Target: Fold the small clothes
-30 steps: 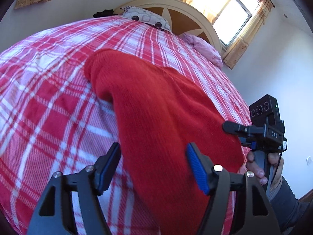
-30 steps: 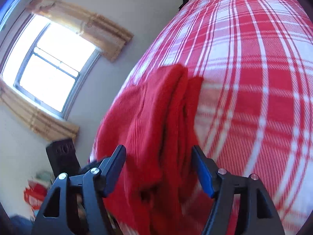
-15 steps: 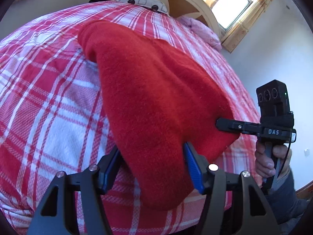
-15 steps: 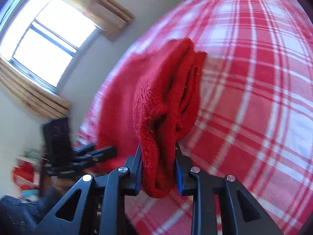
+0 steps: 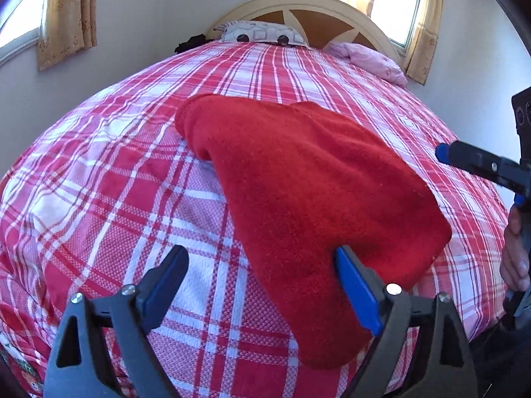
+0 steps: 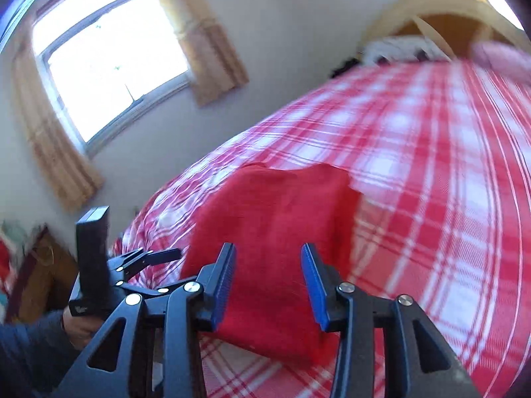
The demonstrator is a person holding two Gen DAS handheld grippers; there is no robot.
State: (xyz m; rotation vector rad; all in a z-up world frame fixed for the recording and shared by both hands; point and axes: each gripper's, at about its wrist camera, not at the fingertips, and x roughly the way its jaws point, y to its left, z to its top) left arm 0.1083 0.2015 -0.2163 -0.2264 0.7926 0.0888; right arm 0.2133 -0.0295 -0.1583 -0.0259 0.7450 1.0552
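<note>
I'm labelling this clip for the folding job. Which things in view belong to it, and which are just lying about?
Part of the job:
- red garment, lying on the plaid bedspread
- left gripper, jaws just opened, off the cloth
- right gripper, jaws open, gripping nothing

Just lying about:
- patterned pillow
- pink cloth
- headboard

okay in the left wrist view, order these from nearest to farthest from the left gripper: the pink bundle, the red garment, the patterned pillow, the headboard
From the left gripper:
1. Red garment, lying just ahead, its near end beside the right-hand finger.
2. Pink bundle, far right of the bed.
3. Patterned pillow, far centre; roughly level with the bundle, too close to call.
4. Headboard, behind both.
</note>
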